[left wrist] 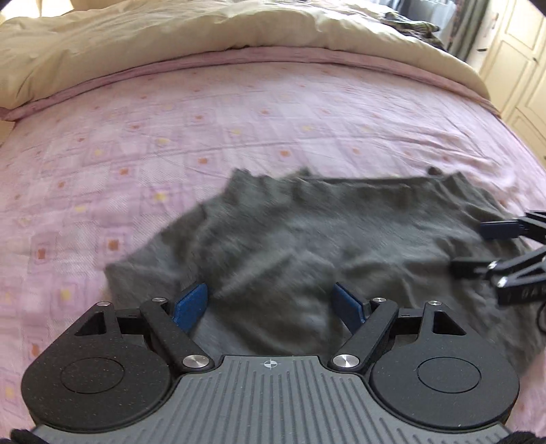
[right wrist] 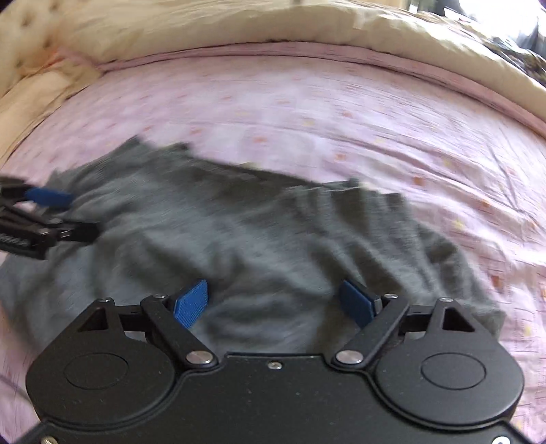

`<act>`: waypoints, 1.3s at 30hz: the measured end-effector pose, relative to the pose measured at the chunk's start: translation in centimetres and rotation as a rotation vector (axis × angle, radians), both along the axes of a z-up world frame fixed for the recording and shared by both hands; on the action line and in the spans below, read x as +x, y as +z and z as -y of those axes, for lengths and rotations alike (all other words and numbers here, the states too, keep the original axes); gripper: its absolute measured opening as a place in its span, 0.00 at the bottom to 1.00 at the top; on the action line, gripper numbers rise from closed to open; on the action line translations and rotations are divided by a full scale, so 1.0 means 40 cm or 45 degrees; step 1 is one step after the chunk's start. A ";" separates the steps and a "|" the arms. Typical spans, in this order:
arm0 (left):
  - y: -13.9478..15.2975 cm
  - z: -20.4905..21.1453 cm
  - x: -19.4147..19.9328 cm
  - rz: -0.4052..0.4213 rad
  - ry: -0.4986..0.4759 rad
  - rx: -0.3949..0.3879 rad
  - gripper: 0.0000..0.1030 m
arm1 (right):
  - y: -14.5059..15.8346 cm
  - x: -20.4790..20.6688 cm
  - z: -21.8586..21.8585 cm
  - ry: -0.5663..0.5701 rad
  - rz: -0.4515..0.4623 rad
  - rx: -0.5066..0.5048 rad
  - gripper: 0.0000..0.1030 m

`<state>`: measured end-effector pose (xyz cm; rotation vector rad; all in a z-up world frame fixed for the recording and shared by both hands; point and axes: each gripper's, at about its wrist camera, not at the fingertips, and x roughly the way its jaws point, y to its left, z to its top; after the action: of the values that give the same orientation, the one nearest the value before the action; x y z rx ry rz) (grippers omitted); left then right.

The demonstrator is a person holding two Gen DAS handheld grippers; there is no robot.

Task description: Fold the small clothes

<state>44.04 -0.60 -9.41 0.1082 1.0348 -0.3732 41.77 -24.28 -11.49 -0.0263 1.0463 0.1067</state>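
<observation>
Grey knitted garment (left wrist: 307,235), small and rumpled, lay spread across pink patterned quilted bedspread (left wrist: 170,136), with cream duvet (left wrist: 170,44) bunched along far edge. Left gripper (left wrist: 273,302), black with blue pads, hovered over near edge of garment with jaws released wide, gripping nothing. Right gripper (right wrist: 278,302) likewise spread wide over garment's near edge, empty.

Seen only from left wrist: cream panelled wardrobe doors (left wrist: 512,61) at far right, and dark patterned cloth (left wrist: 413,25) heaped on duvet. Seen only from right wrist: buttoned cream headboard (right wrist: 24,30) at far left. Each camera caught other gripper's fingers entering from side, cut off by frame edge.

Both views smeared by motion blur; garment type, sleeves and seams impossible to make out. Contact between pads and fabric could not be told.
</observation>
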 end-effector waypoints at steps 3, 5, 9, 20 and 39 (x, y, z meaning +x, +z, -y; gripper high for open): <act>-0.009 -0.020 0.042 -0.002 0.034 0.053 0.78 | -0.009 0.040 0.078 -0.169 -0.030 0.011 0.87; -0.021 -0.041 0.062 -0.032 0.058 0.047 0.82 | -0.017 0.056 0.117 -0.239 -0.052 0.020 0.88; -0.016 -0.051 0.073 -0.036 0.048 0.052 0.83 | -0.017 0.061 0.135 -0.229 -0.064 0.008 0.91; 0.106 0.059 -0.026 0.108 0.018 -0.007 0.86 | 0.079 -0.058 0.041 -0.167 0.113 -0.003 0.94; -0.037 0.171 -0.023 -0.018 -0.109 0.110 1.00 | 0.132 -0.319 0.051 -0.315 0.043 0.056 0.97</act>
<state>43.12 -7.42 -10.88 0.2285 1.0629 -0.4072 28.99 -26.34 -6.21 0.1408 1.0058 -0.0947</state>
